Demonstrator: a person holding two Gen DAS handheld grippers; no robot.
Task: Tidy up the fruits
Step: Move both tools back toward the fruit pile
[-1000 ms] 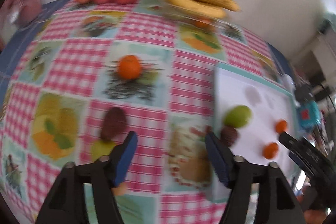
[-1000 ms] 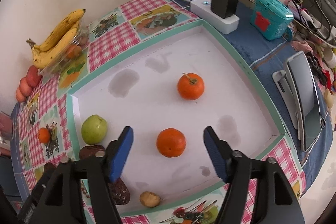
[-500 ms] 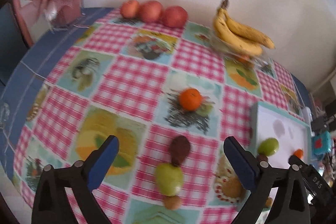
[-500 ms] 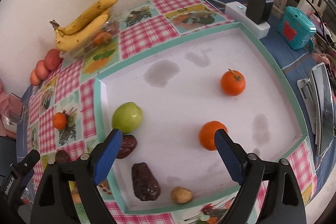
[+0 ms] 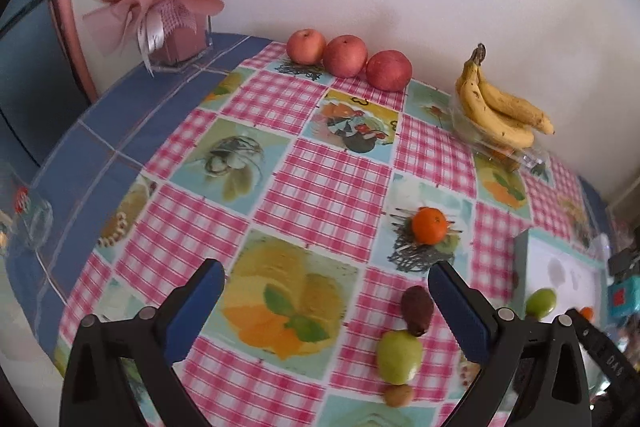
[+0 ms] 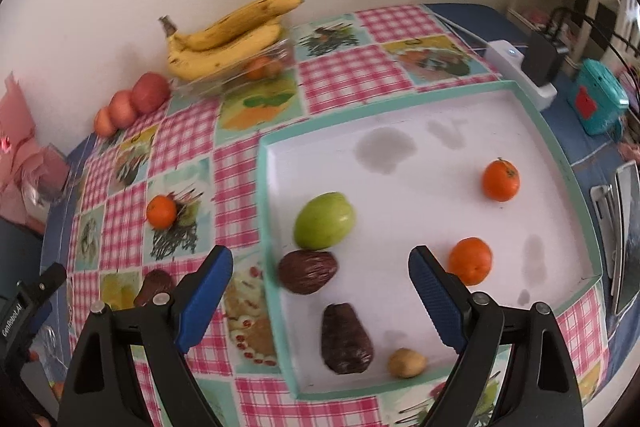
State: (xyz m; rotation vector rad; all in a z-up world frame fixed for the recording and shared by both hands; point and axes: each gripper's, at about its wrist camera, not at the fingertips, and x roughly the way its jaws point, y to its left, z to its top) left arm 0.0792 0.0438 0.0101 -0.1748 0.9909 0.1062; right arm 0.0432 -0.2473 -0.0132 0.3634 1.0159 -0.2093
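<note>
So I'm between pickups right now: both my left gripper point(image 5: 326, 301) and my right gripper point(image 6: 320, 285) have their jaws spread wide with nothing in them, hanging over the checkered tablecloth point(image 5: 320, 183). The white tray point(image 6: 576, 187) already has a green fruit point(image 6: 324, 221), two oranges, two dark brown fruits and a little tan one, while a loose orange point(image 5: 429, 225), another green fruit point(image 5: 399, 357) and a brown fruit point(image 5: 417, 309) sit out on the cloth. Next, I reckon, I drop the left jaws around one of those strays and carry it over the tray's rim.
</note>
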